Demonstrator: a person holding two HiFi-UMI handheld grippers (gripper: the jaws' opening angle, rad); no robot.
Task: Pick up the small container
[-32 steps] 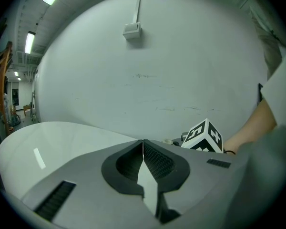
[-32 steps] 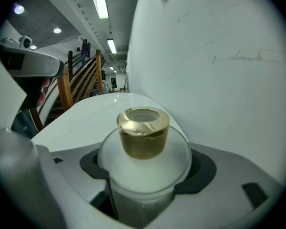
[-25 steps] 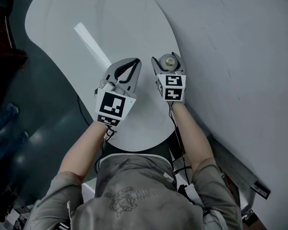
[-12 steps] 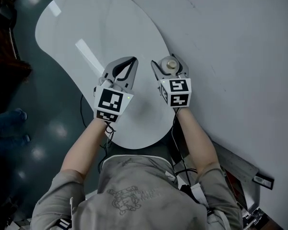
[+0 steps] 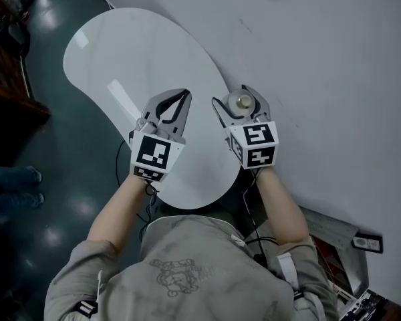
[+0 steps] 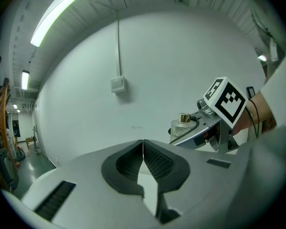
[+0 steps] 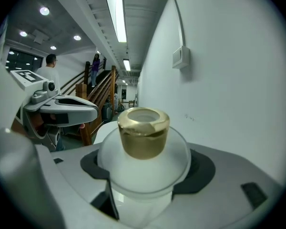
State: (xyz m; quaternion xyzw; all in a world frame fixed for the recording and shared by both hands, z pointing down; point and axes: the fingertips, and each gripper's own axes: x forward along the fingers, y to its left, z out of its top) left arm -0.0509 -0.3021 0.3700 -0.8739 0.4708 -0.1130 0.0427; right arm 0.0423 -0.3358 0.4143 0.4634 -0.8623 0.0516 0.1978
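The small container [image 7: 142, 154] is a frosted white jar with a gold neck, standing upright between the jaws of my right gripper [image 5: 241, 103], which is shut on it. From the head view the container [image 5: 240, 101] sits over the right edge of the white table [image 5: 113, 52], close to the wall. In the left gripper view the same container [image 6: 182, 125] shows to the right, held above the tabletop. My left gripper [image 5: 176, 101] hovers over the table beside the right one, its jaws shut with nothing between them, the black pads [image 6: 152, 159] touching.
A pale wall [image 5: 334, 72] runs along the right of the table, with a switch box [image 6: 117, 84] and cable on it. Dark floor [image 5: 33, 179] lies left of the table. Two people stand by wooden stairs [image 7: 97, 87] in the distance.
Both grippers have shifted slightly lower and to the right in the head view as the camera moved. The right gripper stays shut on the container; the left stays shut and empty.
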